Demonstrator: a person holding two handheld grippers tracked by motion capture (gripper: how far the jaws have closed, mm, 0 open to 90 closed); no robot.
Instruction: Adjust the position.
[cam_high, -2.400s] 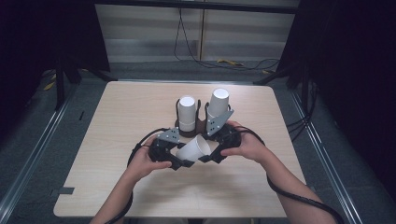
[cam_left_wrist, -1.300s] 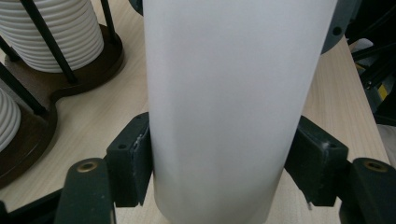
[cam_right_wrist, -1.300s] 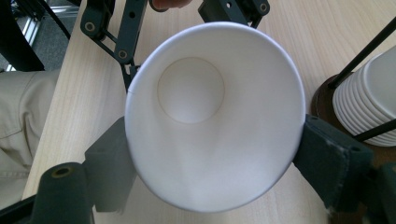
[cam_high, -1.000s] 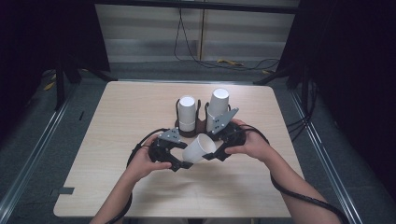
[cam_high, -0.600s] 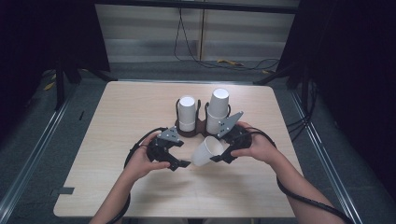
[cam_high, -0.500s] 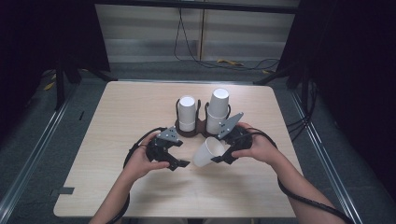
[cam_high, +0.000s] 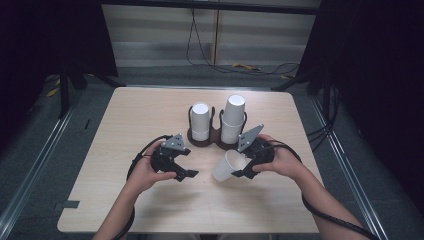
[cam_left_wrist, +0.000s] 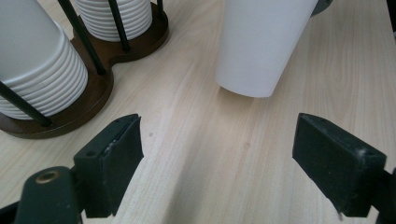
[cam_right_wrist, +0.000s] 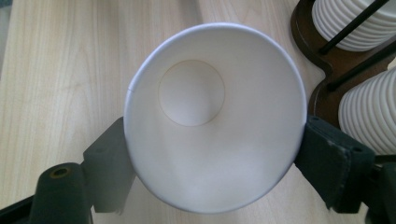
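The right gripper (cam_high: 242, 170) holds a white paper cup (cam_high: 227, 165) by its rim, one jaw on each side. The cup lies tilted just above the light wooden table (cam_high: 125, 115), near the dark brown cup holder (cam_high: 206, 140) with two stacks of white cups. The left gripper (cam_high: 187, 172) is wide and holds nothing.

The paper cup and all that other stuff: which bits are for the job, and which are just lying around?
For the job: paper cup, right tool, left tool, cup stacks, wooden holder.

Lying around: floor cables, tape piece.
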